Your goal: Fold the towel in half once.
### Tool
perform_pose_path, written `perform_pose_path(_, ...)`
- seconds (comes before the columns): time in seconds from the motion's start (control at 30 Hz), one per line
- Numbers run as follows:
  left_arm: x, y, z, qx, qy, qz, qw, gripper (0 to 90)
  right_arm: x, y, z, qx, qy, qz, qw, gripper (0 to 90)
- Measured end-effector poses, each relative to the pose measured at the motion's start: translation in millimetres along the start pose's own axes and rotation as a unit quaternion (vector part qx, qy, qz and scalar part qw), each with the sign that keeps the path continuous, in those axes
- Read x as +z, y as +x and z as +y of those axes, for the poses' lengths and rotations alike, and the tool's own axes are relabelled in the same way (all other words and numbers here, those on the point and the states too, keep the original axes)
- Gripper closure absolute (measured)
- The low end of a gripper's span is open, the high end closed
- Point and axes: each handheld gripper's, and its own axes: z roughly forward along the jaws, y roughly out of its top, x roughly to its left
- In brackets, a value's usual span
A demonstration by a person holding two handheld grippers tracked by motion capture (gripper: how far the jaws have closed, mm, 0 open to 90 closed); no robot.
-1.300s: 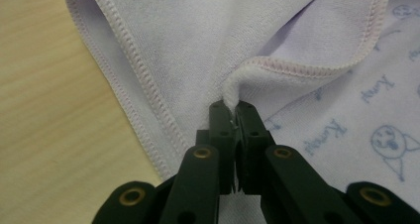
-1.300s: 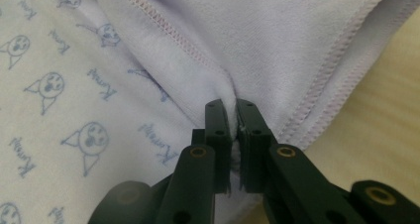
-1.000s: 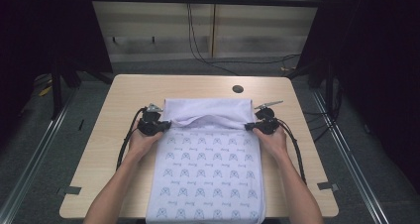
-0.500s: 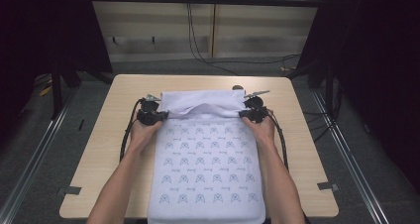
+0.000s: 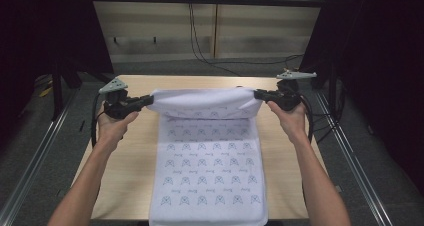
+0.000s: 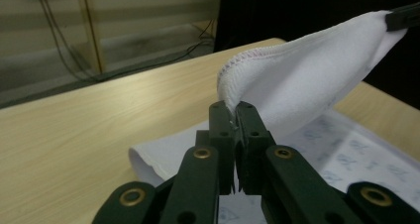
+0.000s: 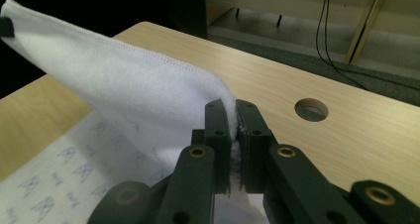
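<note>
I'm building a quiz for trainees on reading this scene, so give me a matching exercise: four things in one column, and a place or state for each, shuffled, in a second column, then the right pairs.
Things:
1. left gripper
2. right gripper
3. white cloth
4. round hole in the table

Places or states:
A. far edge lifted, near part flat on the table
B. shut on the cloth's far left corner
C. open in the bare wood beyond the cloth
D. shut on the cloth's far right corner

Pairs: 1-B, 2-D, 3-A, 4-C
</note>
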Motion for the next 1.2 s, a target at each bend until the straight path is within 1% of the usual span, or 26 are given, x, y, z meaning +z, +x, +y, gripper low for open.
perform_pose_path(0.13,-28.5,-18.7,5.2,0.002,-0.022,-0.028,0.9994,87.5,-34.8,16.5,1.5,-0.014,-0.015,0.021,0.9996,85.1)
perform_pose_path(0.3,-63.0,-47.3,10.8,0.022,-0.037,-0.052,0.9977,87.5,-75.8,37.4,3.6,-0.033,-0.038,0.041,0.9979,85.1)
perform_pose_path(0.33,-69.9,-53.8,8.8,0.021,-0.041,-0.058,0.9973,87.5,-83.5,42.0,3.1,-0.038,-0.04,0.041,0.9976,85.0)
perform_pose_path(0.37,-76.5,-60.0,4.9,0.034,-0.038,-0.062,0.9968,87.4,-91.1,46.1,1.2,-0.039,-0.046,0.049,0.997,85.0)
perform_pose_path(0.4,-81.3,-65.8,-1.1,0.043,-0.031,-0.06,0.9968,87.4,-98.5,51.2,-2.2,-0.04,-0.045,0.059,0.9964,85.1)
perform_pose_path(0.47,-85.1,-72.2,-21.2,0.039,-0.006,-0.07,0.9967,87.3,-109.6,62.4,-16.1,-0.048,-0.034,0.066,0.9961,85.0)
perform_pose_path(0.5,-84.0,-74.0,-35.0,0.038,0.007,-0.069,0.9969,87.2,-111.8,67.0,-26.7,-0.049,-0.02,0.074,0.9958,85.0)
perform_pose_path(0.53,-81.5,-74.4,-50.4,0.029,0.021,-0.077,0.9964,87.1,-113.0,72.0,-39.5,-0.054,-0.008,0.074,0.9958,85.0)
perform_pose_path(0.6,-74.5,-77.0,-82.2,0.009,0.048,-0.083,0.9953,87.2,-111.5,78.3,-68.6,-0.044,0.015,0.088,0.995,85.0)
perform_pose_path(0.63,-71.6,-78.6,-96.7,0.005,0.063,-0.088,0.9941,87.2,-109.8,80.7,-83.8,-0.04,0.025,0.09,0.9948,84.9)
perform_pose_path(0.67,-69.6,-81.6,-109.4,-0.006,0.078,-0.093,0.9927,87.2,-107.3,82.3,-99.0,-0.033,0.036,0.096,0.9941,84.9)
perform_pose_path(0.7,-69.5,-85.2,-120.3,-0.005,0.088,-0.093,0.9918,87.1,-104.7,83.8,-113.1,-0.033,0.05,0.098,0.9933,84.8)
perform_pose_path(0.77,-70.1,-92.9,-138.2,0.005,0.115,-0.1,0.9883,86.9,-100.3,85.4,-137.7,-0.023,0.077,0.102,0.9915,84.0)
perform_pose_path(0.8,-72.3,-95.2,-144.7,0.002,0.121,-0.107,0.9869,86.7,-99.5,86.5,-146.4,-0.031,0.097,0.101,0.9898,83.3)
perform_pose_path(0.83,-75.2,-96.3,-149.3,-0.001,0.122,-0.111,0.9862,86.6,-100.0,86.2,-153.6,-0.03,0.104,0.109,0.9882,82.9)
perform_pose_path(0.87,-77.5,-97.6,-152.7,-0.002,0.127,-0.114,0.9853,86.5,-101.1,85.5,-160.1,-0.015,0.103,0.123,0.9869,82.6)
perform_pose_path(0.9,-78.9,-98.2,-155.3,0.0,0.138,-0.124,0.9827,86.1,-101.5,85.5,-167.0,-0.007,0.106,0.134,0.9853,82.4)
perform_pose_path(0.93,-79.5,-99.8,-158.3,0.0,0.148,-0.131,0.9803,85.1,-101.2,87.1,-174.0,-0.008,0.116,0.137,0.9836,81.8)
perform_pose_path(0.97,-79.7,-102.0,-161.6,0.01,0.16,-0.13,0.9785,84.5,-100.9,89.2,-181.1,-0.015,0.132,0.137,0.9816,80.5)
perform_pose_path(1.0,-79.1,-105.4,-164.8,0.015,0.173,-0.137,0.9752,84.0,-101.7,92.1,-187.4,-0.021,0.145,0.139,0.9794,79.5)
perform_pose_path(1.03,-78.7,-108.2,-165.9,0.03,0.182,-0.141,0.9727,82.9,-103.6,94.4,-192.8,-0.022,0.152,0.147,0.9771,78.2)
perform_pose_path(1.07,-80.2,-111.7,-163.9,0.037,0.182,-0.134,0.9734,81.2,-105.6,95.8,-197.1,-0.022,0.156,0.158,0.9748,76.8)
perform_pose_path(1.1,-82.2,-114.6,-161.2,0.031,0.178,-0.149,0.9723,80.4,-107.4,97.6,-200.4,-0.023,0.16,0.166,0.9729,74.3)
perform_pose_path(1.13,-85.1,-118.0,-158.8,0.04,0.168,-0.156,0.9726,80.1,-109.9,100.0,-202.1,-0.028,0.168,0.166,0.9713,70.8)
perform_pose_path(1.17,-87.9,-120.7,-157.1,0.042,0.162,-0.158,0.9733,78.7,-112.8,101.6,-202.9,-0.031,0.168,0.163,0.9716,66.0)
perform_pose_path(1.2,-90.3,-120.6,-155.6,0.039,0.153,-0.162,0.9742,76.4,-116.5,101.7,-202.7,-0.025,0.163,0.163,0.9728,66.7)
